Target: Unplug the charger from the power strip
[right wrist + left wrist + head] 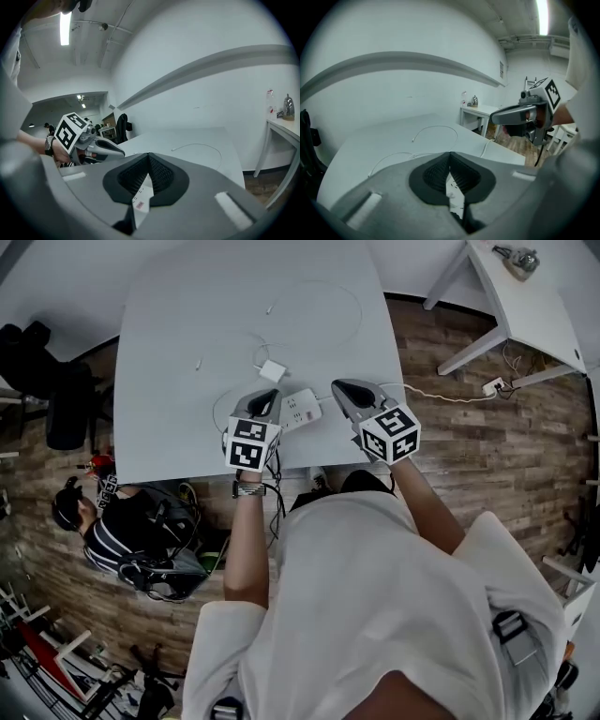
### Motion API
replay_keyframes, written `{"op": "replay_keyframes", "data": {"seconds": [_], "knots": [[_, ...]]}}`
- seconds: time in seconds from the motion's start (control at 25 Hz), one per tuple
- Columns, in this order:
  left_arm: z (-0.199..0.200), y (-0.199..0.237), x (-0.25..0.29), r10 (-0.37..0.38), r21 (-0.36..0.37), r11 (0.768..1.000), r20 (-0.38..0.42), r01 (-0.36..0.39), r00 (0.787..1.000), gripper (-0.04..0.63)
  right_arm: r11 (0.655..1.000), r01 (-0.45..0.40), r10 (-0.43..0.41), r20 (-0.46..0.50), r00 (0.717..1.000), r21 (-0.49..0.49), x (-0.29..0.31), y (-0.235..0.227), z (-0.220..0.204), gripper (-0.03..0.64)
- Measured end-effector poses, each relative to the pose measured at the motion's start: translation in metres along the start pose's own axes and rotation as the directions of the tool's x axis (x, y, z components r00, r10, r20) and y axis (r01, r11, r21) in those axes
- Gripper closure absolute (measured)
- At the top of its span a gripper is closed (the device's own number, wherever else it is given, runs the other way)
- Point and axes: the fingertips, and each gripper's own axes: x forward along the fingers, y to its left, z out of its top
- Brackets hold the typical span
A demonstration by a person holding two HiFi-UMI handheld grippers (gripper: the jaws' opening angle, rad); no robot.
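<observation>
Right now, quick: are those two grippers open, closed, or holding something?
Left gripper: fingers closed, holding nothing.
Right gripper: fingers closed, holding nothing.

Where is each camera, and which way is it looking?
Head view: on the person's head, looking steeply down at table, power strip, charger; shows forearms, white shirt, left gripper, right gripper.
Left gripper view: on the left gripper, looking along its shut jaws across the table; right gripper shows at right.
Right gripper view: on the right gripper, looking along its shut jaws across the table; left gripper and wrist show at left.
Shared: both gripper views show the looping white cable.
</observation>
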Motion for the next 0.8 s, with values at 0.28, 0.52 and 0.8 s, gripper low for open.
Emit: {"op": "replay_keyframes", "data": {"seconds": [0.28, 0.52, 0.8], "knots": [[0.045, -0.003, -0.039, 0.134, 0.004, 0.991, 0.136, -0.136, 0.982, 0.591, 0.995, -0.016, 0.024, 0.079, 0.997, -0.095, -0.020, 0.006, 0.047, 0.615], [0.082, -0.014, -0.068, 0.219, 0.007, 0.974, 0.214, -0.226, 0.952, 0.591, 0.982, -0.031, 0.055, 0.127, 0.990, -0.187, -0.045, 0.011, 0.084, 0.615], [0.120, -0.031, -0.092, 0.276, 0.047, 0.953, 0.280, -0.300, 0.920, 0.591, 0.960, -0.021, 0.078, 0.194, 0.978, -0.279, -0.068, 0.013, 0.132, 0.615]]}}
